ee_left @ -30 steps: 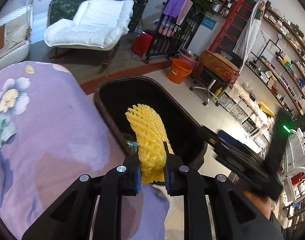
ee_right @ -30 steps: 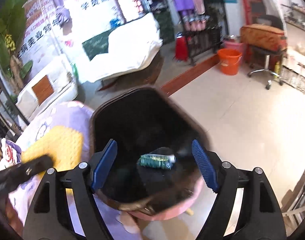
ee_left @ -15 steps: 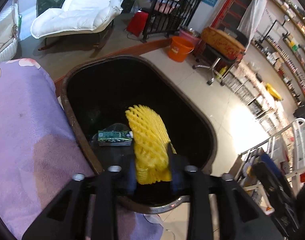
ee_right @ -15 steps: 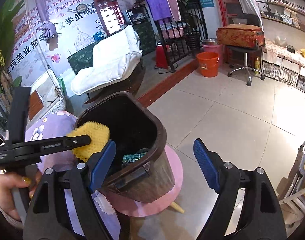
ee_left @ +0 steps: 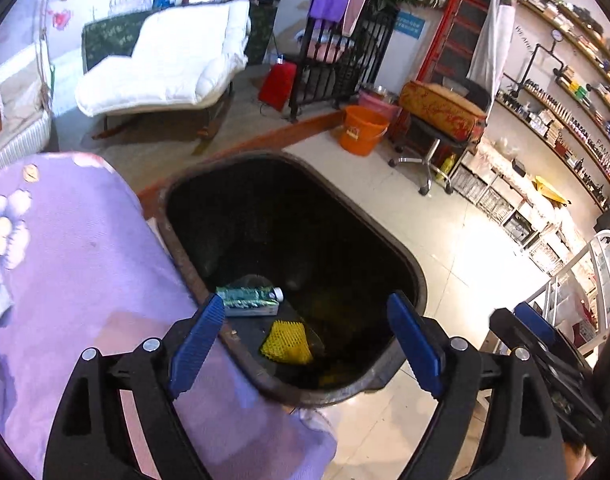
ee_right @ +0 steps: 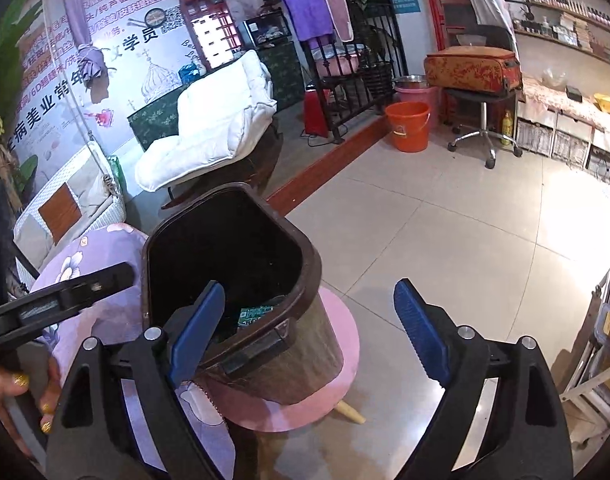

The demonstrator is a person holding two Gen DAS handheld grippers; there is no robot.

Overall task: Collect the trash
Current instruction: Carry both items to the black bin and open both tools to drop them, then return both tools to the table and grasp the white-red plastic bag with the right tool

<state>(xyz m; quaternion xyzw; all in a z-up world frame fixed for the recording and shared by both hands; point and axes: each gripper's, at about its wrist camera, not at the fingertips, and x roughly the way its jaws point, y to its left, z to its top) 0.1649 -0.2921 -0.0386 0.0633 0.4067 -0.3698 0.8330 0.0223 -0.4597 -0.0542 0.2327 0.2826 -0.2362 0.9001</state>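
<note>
The left gripper (ee_left: 305, 340) hung over the near rim of the dark bin (ee_left: 409, 272), tilted down into it. Its jaws had just been opening and stood wide with nothing between them. The yellow foam net (ee_left: 285, 342) lay loose on the bin's floor, near the front wall, so the drop appeared done. Just beyond it, toward the left, lay a green-labelled tube (ee_left: 249, 301), another piece of trash already inside.

The right gripper (ee_right: 309, 328) waited to the right of the bin, its jaws wide as well and holding nothing, having just been opening a little. From its view the bin stood on a round pink stool (ee_right: 337, 360), set tight against a surface covered in a purple flowered cloth (ee_left: 65, 272). That placement probably let trash be carried a short way from the cloth straight over the rim. The left gripper's black arm showed at the far left of that view, above a hand (ee_right: 21, 396) gripping its handle.
</note>
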